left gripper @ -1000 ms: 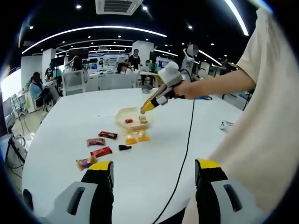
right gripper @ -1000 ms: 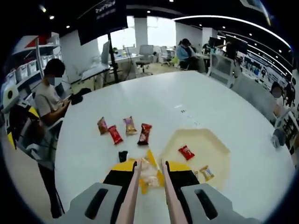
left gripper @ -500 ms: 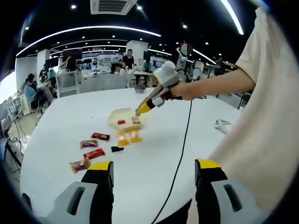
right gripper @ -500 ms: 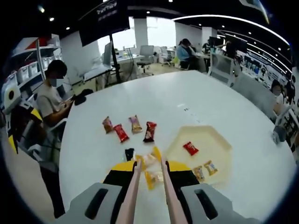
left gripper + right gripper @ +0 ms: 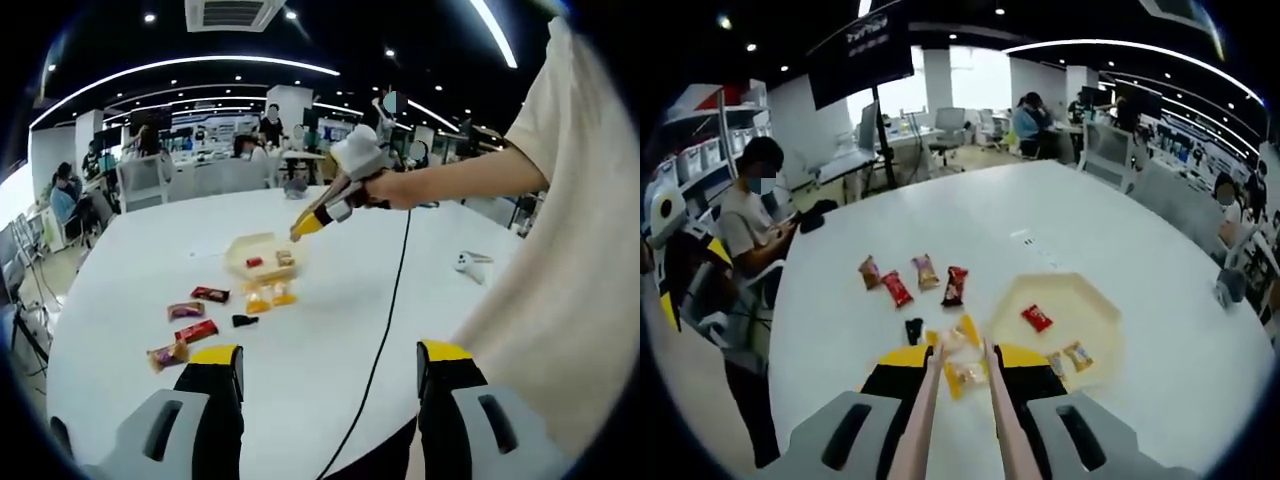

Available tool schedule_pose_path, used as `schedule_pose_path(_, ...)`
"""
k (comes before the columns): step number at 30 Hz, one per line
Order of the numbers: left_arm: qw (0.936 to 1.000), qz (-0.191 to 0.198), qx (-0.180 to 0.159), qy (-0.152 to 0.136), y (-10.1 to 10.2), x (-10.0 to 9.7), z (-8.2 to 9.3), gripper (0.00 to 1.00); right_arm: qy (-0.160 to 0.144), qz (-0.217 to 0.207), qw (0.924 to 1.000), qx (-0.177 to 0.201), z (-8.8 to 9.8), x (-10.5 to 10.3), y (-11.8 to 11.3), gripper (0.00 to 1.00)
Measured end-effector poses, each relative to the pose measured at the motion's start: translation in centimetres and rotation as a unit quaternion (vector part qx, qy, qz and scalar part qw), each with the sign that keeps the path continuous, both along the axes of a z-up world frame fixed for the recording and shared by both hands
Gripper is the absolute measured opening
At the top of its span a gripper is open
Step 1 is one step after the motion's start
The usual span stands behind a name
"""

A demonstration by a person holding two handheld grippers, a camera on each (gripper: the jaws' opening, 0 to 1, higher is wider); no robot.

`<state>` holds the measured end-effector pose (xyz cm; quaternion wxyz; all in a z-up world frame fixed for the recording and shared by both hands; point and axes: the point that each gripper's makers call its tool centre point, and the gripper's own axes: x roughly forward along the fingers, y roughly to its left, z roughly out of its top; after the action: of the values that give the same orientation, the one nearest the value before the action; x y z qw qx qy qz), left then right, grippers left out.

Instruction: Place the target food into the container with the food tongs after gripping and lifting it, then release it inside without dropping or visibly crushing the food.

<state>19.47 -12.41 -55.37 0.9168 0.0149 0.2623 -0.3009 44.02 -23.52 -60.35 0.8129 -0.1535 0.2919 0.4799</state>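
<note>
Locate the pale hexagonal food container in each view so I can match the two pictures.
Left gripper view: the pale yellow hexagonal container sits at mid-table, left of centre, below the right hand-held gripper.
Right gripper view: it lies right of centre, just beyond the tongs.
Shared landmark: the small red packet lying inside the container.

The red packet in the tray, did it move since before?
No. The red packet lies at the same spot in the tray, beside the two tan snacks; the camera moved.

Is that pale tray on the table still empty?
No, the tray already holds a red snack packet and two small wrapped pieces near its rim, seen in the right gripper view.
</note>
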Motion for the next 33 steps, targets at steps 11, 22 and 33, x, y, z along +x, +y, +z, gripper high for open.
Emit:
schedule_pose_path(11, 0.9997, -0.023, 0.002, 0.002, -2.3, -0.6, -0.6, 0.7, 0.0, -0.017, 0.9998, 0.008, -0.1, -1.8, -2.4, 0.24)
schedule_pose_path(22, 0.9955, -0.092, -0.015, -0.016, -1.6, 3.1, 0.0, 0.68, 0.001, -0.094, 0.9955, 0.011, 1.0, -1.5, -3.8, 0.24)
schedule_pose_path(33, 0.9895, -0.14, -0.032, -0.018, 2.2, 5.9, -0.2, 0.73, 0.018, -0.146, 0.9891, 0.006, -0.2, -2.2, -1.6, 0.24)
